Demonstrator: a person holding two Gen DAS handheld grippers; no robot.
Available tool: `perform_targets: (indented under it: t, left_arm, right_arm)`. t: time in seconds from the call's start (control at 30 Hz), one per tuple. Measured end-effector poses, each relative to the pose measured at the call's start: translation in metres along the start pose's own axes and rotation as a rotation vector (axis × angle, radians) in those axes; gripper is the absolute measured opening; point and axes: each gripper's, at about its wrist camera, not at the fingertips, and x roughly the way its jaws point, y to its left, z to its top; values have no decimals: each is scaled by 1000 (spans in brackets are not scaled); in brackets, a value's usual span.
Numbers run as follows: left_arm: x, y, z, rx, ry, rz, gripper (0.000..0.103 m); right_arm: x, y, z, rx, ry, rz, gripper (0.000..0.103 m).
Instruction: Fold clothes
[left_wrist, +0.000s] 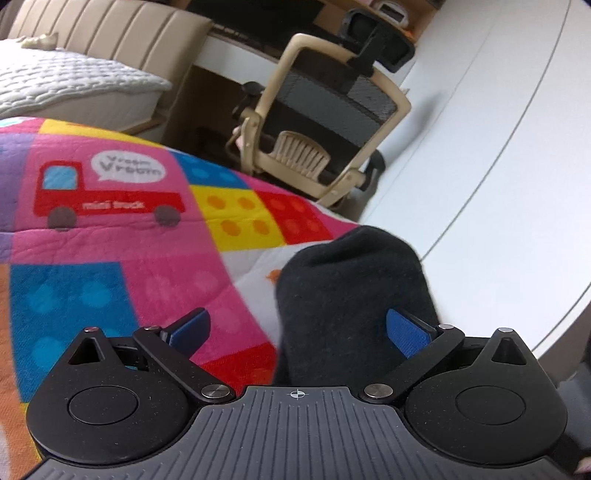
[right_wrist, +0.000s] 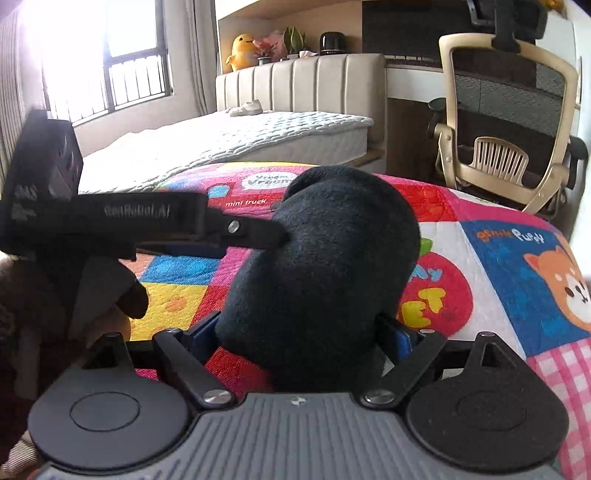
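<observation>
The black garment (right_wrist: 325, 273) sits bunched in a rounded lump on the patchwork quilt (right_wrist: 491, 258) — folding looks barely begun, no flat layer or crease showing. The right hand-held gripper (right_wrist: 301, 338) has its jaws wide apart with the lump between them; whether the pads press it I cannot tell. The left hand-held gripper (left_wrist: 299, 330) also stands apart, the cloth touching one pad. Readable writing — "Vroom Vroom", "mini truck", "gentle Puppy", and what seems "GenRobot.AI" on the gripper body
</observation>
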Motion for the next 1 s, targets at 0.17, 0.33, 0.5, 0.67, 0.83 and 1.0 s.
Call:
perform_targets:
  t: [0.17,0.33,0.5,0.67,0.83,1.0]
  left_arm:
    - [0,22,-12,-83,22,0,103]
    - [1,25,-13,-97,21,-5,103]
    - [4,22,-13,-94,21,-3,103]
    - [5,18,-10,-81,17,23,102]
    - [0,10,-6,-56,11,18,102]
    - [-4,-1,-3,-44,17,-32,102]
  right_arm:
    - [-11,-8,5,-9,-38,24,88]
    - [-27,-15,21,11,-132,32,83]
    - [-22,-33,44,128,-238,58,68]
    - [37,-50,43,195,-114,20,68]
    - [49,-76,31,315,-100,-8,68]
    - [47,-83,27,303,-100,-67,84]
